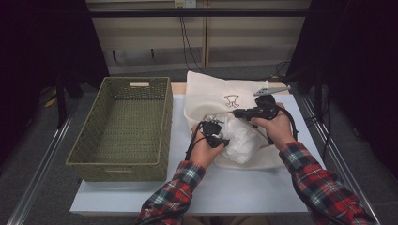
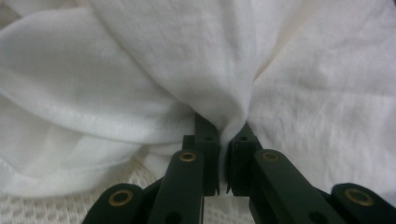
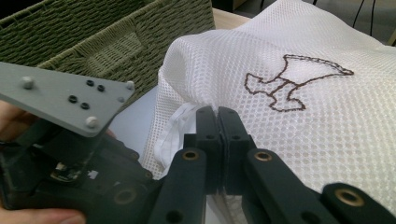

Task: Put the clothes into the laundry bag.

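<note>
Left gripper (image 2: 223, 184) jaws pinch white cloth (image 2: 196, 70)

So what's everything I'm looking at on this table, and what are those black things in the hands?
Mesh laundry bag: one, white with a brown embroidered mark, right half of the table, mouth toward the person.
Cloth: one, white, bunched at the bag's mouth.
Woven basket: one, olive green, left half of the table.
Table: one, pale top.
Left gripper: one, black, jaws pinching a fold of the cloth.
Right gripper: one, black, jaws closed on the bag's mesh edge.
Sleeves: two, red plaid.
</note>
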The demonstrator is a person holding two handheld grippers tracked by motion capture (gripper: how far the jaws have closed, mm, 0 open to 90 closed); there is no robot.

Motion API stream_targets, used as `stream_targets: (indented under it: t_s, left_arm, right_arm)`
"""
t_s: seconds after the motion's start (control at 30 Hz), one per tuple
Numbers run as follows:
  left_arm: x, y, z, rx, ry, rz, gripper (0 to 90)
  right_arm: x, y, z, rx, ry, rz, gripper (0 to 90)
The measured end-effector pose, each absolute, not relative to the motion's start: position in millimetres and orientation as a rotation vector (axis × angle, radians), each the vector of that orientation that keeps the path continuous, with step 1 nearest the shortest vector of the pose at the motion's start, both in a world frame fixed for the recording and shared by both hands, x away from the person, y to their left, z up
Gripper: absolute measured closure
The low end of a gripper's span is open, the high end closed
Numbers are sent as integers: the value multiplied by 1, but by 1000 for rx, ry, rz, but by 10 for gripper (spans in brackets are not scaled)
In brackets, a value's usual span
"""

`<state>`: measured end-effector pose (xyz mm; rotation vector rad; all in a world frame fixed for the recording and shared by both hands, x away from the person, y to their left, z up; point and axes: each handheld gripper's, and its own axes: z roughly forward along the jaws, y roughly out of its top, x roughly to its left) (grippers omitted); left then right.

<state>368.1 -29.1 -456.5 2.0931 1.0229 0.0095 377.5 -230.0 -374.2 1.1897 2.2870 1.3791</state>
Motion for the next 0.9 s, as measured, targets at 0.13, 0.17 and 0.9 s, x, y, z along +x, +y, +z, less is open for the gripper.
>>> stream_targets:
  t_s: [0.13, 0.17, 0.9]
  left_arm:
    - [372, -33, -456, 2084, 1022, 68, 868]
    - [373, -33, -455, 2089, 1017, 80, 869]
    - [402, -30, -445, 1973, 1064, 248, 875]
  right_arm:
    - [377, -232, -374, 1200, 2284, 1383, 887]
    - [377, -233, -374, 1201, 2281, 1388, 887]
    - [373, -242, -369, 1218, 2246, 1433, 887]
